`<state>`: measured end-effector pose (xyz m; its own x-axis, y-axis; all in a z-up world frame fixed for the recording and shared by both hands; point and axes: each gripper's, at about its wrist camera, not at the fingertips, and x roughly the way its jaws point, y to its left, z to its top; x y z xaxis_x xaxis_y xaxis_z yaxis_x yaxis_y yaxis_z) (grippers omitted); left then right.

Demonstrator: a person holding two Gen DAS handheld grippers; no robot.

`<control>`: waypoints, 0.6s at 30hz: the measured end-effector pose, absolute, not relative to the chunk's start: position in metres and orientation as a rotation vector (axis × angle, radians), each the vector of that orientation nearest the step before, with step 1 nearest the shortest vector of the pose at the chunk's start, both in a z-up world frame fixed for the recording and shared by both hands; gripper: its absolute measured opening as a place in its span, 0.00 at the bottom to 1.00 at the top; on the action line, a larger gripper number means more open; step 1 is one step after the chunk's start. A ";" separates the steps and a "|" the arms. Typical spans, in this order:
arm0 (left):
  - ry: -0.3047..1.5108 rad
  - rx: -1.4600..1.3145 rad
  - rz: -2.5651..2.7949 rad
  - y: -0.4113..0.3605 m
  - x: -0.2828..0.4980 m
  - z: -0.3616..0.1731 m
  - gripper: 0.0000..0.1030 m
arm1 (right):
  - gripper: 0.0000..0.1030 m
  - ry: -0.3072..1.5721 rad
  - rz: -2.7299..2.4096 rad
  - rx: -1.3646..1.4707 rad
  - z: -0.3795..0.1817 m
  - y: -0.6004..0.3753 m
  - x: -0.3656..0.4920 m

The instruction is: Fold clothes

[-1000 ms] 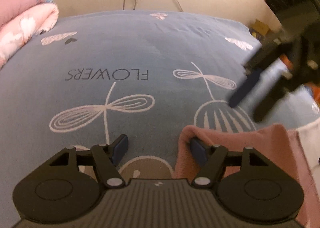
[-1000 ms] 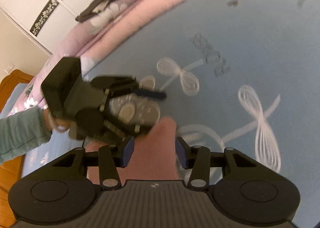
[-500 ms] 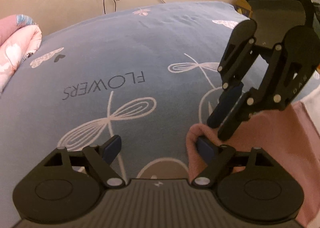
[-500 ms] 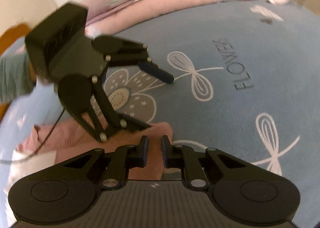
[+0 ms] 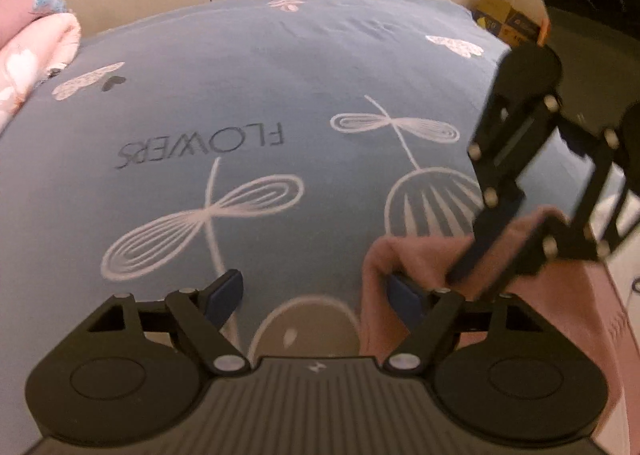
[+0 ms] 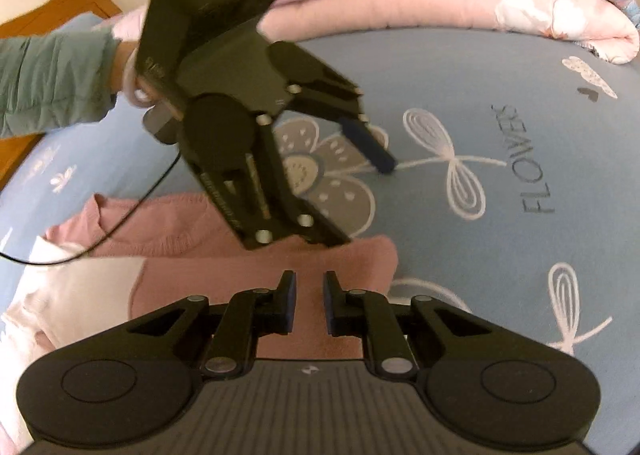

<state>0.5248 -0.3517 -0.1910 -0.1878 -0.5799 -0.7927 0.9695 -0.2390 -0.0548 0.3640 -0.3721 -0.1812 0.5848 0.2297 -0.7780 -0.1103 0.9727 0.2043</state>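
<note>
From our left wrist camera, we see the left gripper (image 5: 316,293) with its fingers spread and just closing a touch; nothing is between them, though the right-hand finger is tucked against the folded edge of the pink garment (image 5: 416,255). That garment lies on the blue bed sheet (image 5: 240,95), at the near side of the bed. Our right gripper (image 5: 480,251) comes in from the right and pinches a raised fold of the pink cloth.

From our right wrist camera, the right gripper (image 6: 310,305) shows its fingers drawn close together with pink cloth (image 6: 224,243) in the narrow gap. The left gripper (image 6: 360,191) hovers over the cloth's far corner, held by a hand in a green sleeve (image 6: 52,83). A white garment (image 6: 60,295) lies alongside.

We judge we are taking hold of the garment's end to make a fold. Next, the left fingers must shut on their corner, so both ends lift together.
</note>
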 end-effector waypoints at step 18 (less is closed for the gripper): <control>0.751 0.657 -1.657 -0.348 0.534 -0.194 0.83 | 0.20 0.954 0.192 0.182 -0.195 -0.347 0.379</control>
